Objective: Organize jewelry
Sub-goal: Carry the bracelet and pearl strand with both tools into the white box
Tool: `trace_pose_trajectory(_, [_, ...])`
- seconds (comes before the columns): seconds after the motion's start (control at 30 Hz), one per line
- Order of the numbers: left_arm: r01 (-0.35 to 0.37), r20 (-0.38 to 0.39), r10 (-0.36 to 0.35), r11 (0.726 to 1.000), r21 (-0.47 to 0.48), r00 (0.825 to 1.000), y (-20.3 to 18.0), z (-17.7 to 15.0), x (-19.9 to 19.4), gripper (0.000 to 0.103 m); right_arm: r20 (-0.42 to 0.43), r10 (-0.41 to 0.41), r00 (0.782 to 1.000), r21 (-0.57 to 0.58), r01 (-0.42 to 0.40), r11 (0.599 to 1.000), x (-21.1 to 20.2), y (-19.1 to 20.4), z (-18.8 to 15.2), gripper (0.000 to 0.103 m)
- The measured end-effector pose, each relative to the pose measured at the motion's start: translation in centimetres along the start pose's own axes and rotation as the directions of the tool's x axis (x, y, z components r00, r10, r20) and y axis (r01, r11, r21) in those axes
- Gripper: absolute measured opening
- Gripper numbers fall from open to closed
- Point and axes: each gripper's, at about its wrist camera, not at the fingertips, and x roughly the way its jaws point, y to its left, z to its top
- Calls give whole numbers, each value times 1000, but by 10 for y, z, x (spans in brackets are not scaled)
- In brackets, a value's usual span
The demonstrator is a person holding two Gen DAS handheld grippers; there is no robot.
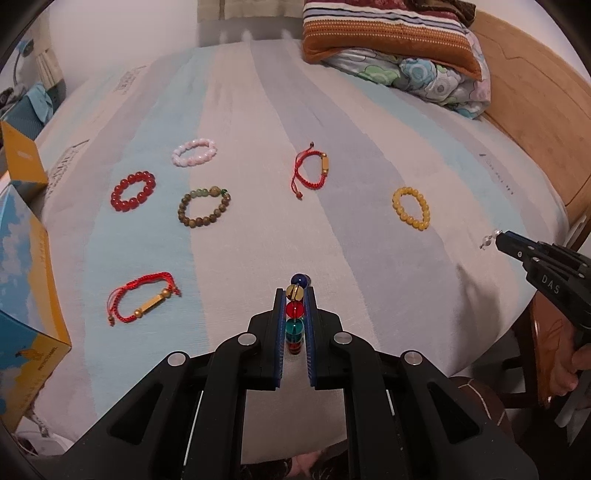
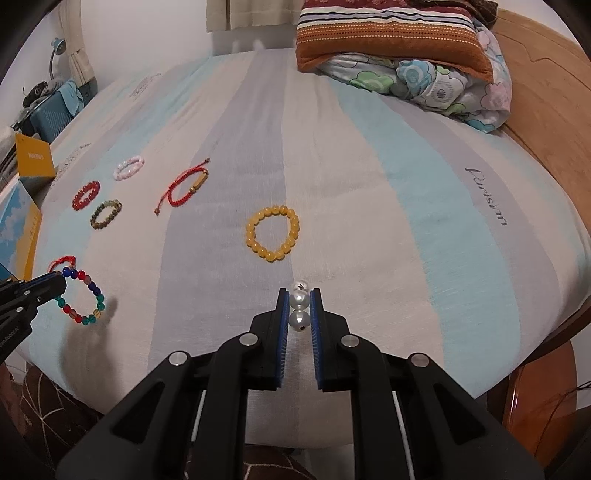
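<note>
My left gripper (image 1: 295,295) is shut on a multicoloured glass-bead bracelet (image 1: 294,309), which hangs as a ring off its tip in the right wrist view (image 2: 83,295). My right gripper (image 2: 299,295) is shut on a white pearl piece (image 2: 299,308), lifted above the bed; it shows at the right edge of the left view (image 1: 496,238). On the striped bedsheet (image 1: 258,110) lie a red bead bracelet (image 1: 133,191), a pink one (image 1: 194,153), a brown-green one (image 1: 204,208), a yellow one (image 1: 410,208) and two red cord bracelets (image 1: 309,170) (image 1: 146,302).
A yellow and blue cardboard box (image 1: 26,295) stands at the bed's left edge. A striped pillow (image 1: 388,33) and a floral quilt (image 1: 436,81) sit at the far right. The wooden bed frame (image 1: 535,129) runs along the right. A hand (image 1: 569,369) holds the right gripper.
</note>
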Motion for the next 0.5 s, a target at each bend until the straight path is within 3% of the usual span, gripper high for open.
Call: trace_pose_trajectory(0.5, [-5,24,5,1000,-12,1000,16,5,-36,8,1,38,999,7,-38,999,-40,14,7,11])
